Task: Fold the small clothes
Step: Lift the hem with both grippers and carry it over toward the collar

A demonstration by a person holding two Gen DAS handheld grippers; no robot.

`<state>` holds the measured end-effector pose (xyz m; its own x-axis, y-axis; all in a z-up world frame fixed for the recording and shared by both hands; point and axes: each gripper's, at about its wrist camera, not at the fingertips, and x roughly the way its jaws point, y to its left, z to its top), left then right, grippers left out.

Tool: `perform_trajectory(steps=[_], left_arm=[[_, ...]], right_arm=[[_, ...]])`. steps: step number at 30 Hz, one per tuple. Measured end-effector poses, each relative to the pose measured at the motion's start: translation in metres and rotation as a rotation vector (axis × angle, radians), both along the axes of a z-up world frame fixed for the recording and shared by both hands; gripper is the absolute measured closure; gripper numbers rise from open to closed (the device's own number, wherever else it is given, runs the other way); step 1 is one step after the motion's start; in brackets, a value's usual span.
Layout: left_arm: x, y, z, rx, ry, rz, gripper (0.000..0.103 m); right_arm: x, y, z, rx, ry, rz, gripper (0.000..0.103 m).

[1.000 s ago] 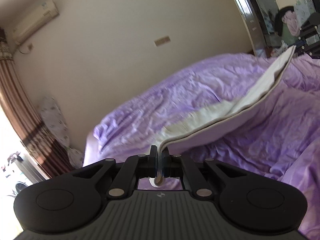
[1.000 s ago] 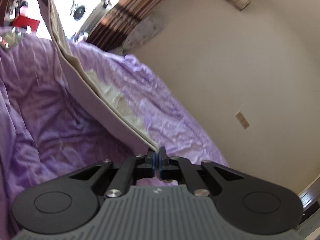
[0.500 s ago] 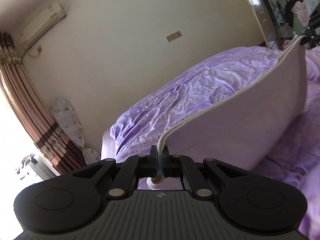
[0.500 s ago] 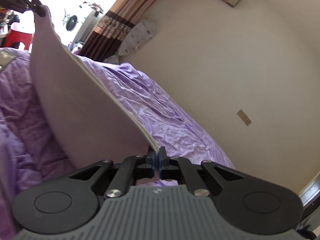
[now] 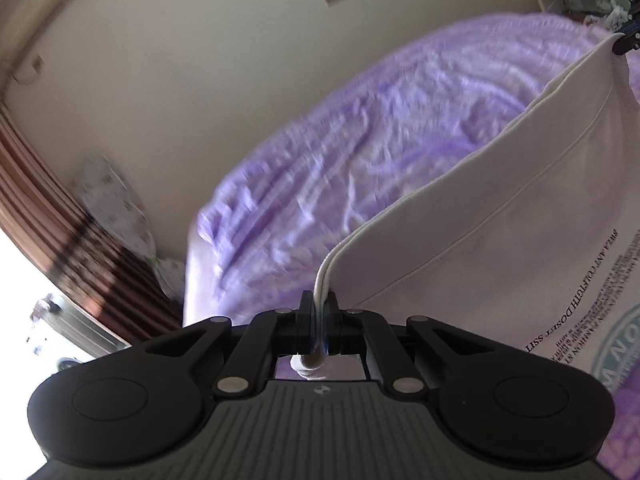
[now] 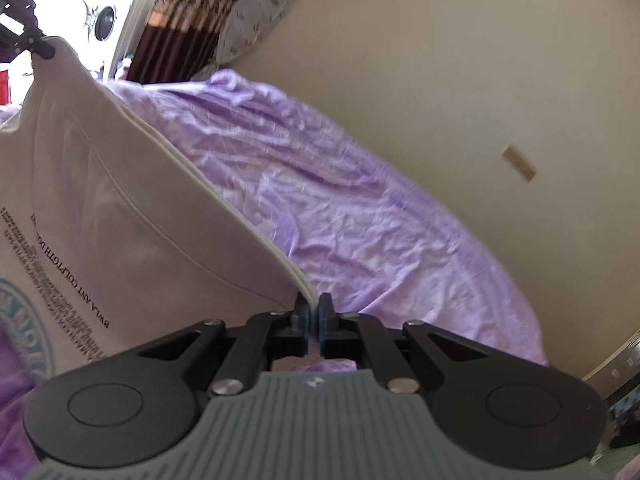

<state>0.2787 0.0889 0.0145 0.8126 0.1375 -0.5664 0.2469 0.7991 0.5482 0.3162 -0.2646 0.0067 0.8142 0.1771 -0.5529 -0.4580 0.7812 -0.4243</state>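
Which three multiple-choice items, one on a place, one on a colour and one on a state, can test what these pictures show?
1. Where is the white printed garment?
A. stretched between both grippers
B. flat on the floor
C. hung on the wall

2. What colour is the wrinkled bed sheet?
A. green
B. purple
C. red

3. How is the left gripper?
A. wide open
B. out of sight
C. shut on the garment's edge

Answers: 1 A, the right gripper pinches the other corner; 2 B, purple fabric covers the bed; 3 C, the white hem sits pinched between its jaws.

Colours and patterns
Shirt (image 5: 500, 216) was white with black lettering and teal emblem; bedspread (image 6: 360, 208) lilac; curtain (image 5: 60, 232) brown-striped.
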Motion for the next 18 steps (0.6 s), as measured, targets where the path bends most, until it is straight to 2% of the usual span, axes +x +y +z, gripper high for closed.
perform_trajectory(steps=[4, 8, 13, 18], left_arm=[[0.053, 0.008, -0.052, -0.016, 0.103, 0.015, 0.1], [0.092, 0.018, -0.097, -0.044, 0.193, 0.037, 0.1], [0.121, 0.026, -0.139, -0.062, 0.253, 0.051, 0.099], [0.134, 0.029, -0.16, -0.087, 0.271, 0.063, 0.099]], right_arm=[[0.076, 0.017, -0.052, 0.011, 0.1, -0.02, 0.103], [0.124, 0.03, -0.109, 0.028, 0.181, -0.038, 0.103], [0.163, 0.036, -0.174, 0.028, 0.242, -0.046, 0.103], [0.179, 0.039, -0.206, 0.032, 0.272, -0.057, 0.103]])
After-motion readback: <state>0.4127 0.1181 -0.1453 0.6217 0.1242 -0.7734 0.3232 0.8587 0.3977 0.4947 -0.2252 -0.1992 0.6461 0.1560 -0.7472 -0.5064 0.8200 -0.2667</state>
